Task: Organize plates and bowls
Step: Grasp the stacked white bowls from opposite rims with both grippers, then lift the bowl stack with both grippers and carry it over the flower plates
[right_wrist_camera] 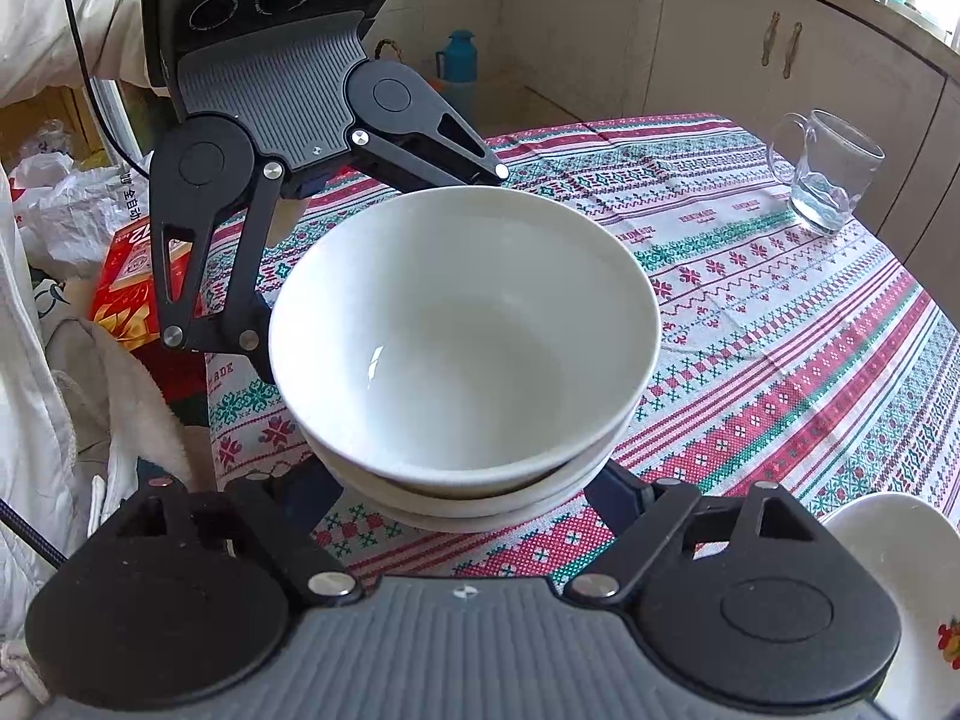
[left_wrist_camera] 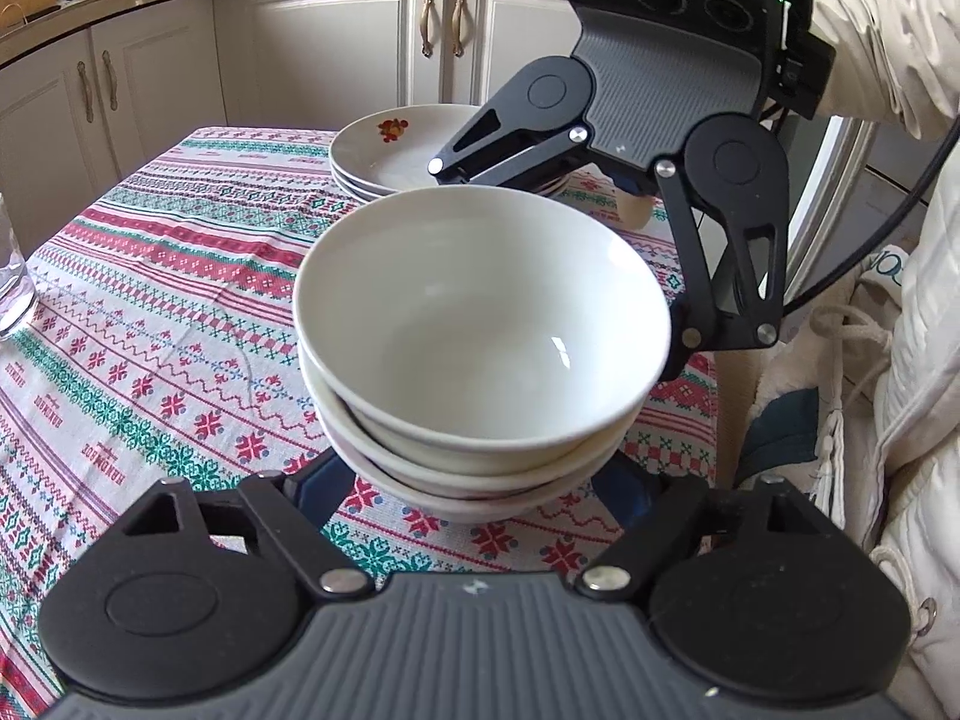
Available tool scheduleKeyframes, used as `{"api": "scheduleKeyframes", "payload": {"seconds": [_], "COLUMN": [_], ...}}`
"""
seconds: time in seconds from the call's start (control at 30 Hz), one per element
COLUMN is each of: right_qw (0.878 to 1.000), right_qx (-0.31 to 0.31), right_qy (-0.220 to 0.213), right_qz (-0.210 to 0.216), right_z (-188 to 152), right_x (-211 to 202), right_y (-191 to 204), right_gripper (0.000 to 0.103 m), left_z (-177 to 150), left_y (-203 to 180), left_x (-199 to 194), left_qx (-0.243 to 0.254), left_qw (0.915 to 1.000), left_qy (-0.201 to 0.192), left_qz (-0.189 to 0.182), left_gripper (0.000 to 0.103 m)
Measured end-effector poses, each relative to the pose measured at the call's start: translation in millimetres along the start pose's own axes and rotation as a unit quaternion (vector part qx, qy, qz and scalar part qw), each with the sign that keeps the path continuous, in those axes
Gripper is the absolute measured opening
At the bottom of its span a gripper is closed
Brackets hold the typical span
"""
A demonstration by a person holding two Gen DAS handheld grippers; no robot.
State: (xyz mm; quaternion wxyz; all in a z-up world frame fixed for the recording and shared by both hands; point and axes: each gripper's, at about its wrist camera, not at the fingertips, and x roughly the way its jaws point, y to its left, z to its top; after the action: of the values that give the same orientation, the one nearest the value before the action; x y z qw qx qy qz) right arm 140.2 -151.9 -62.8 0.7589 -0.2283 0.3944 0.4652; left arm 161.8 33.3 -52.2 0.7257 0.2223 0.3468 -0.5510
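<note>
A stack of white bowls (left_wrist_camera: 480,336) stands on the bench (left_wrist_camera: 150,312), which is covered by a red, green and white patterned tablecloth (right_wrist_camera: 780,360). The left gripper (left_wrist_camera: 474,483) reaches in at the foot of the stack from one side, its fingers (left_wrist_camera: 318,480) set either side of the lowest bowls; the right gripper (right_wrist_camera: 468,489) does the same from the opposite side. The fingertips of both are hidden under the bowls, so whether they press on the stack cannot be told. Beyond the stack, in the left wrist view, lies a pile of white plates (left_wrist_camera: 390,150), the top one bearing a red motif. A glass mug (right_wrist_camera: 825,171) stands well apart from the stack, near the bench's edge. Cream cabinets (left_wrist_camera: 336,42) stand behind.
</note>
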Motion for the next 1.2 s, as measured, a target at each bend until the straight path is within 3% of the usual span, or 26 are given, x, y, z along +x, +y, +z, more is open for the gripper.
{"api": "scheduleKeyframes", "payload": {"seconds": [1.2], "right_qw": [1.0], "right_qx": [0.014], "right_qy": [0.001], "right_qz": [0.007], "right_z": [2.4], "right_x": [0.7], "right_y": [-2.2], "right_gripper": [0.095], "left_z": [-1.4], "left_y": [-4.8], "left_x": [-4.6], "left_qx": [-0.002], "left_qw": [0.9999], "left_qy": [-0.01], "left_qz": [0.008], "left_gripper": [0.086]}}
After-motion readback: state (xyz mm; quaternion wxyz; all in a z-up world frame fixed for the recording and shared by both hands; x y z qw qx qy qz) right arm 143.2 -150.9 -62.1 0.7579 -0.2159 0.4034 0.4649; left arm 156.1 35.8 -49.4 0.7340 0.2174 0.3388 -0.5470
